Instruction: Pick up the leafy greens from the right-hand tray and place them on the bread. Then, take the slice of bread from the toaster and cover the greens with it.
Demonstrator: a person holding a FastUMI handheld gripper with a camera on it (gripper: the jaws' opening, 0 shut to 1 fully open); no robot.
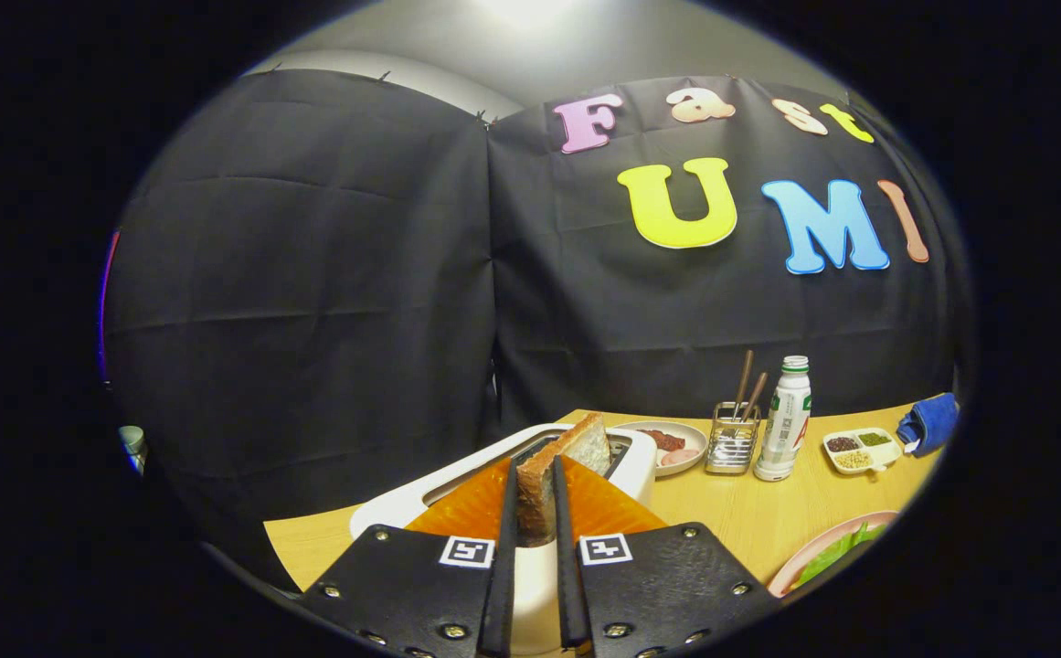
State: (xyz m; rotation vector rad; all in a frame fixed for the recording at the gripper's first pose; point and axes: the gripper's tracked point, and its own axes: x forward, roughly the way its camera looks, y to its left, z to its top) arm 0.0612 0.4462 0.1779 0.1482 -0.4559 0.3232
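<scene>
1. White toaster (pixel 640 457) is standing on the wooden table (pixel 768 521), its slot holding the bread slice (pixel 559 475) upright.
2. Gripper (pixel 535 512) is clamping the slice, both fingers (pixel 506 548) pressing its faces.
3. Handling advice: lifting straight up, keeping grip gentle.
4. Leafy greens (pixel 836 548) are lying on a pink plate (pixel 800 559) rightward.

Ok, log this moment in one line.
gripper: shut on bread slice | slice: standing in toaster slot | greens: on pink plate
</scene>
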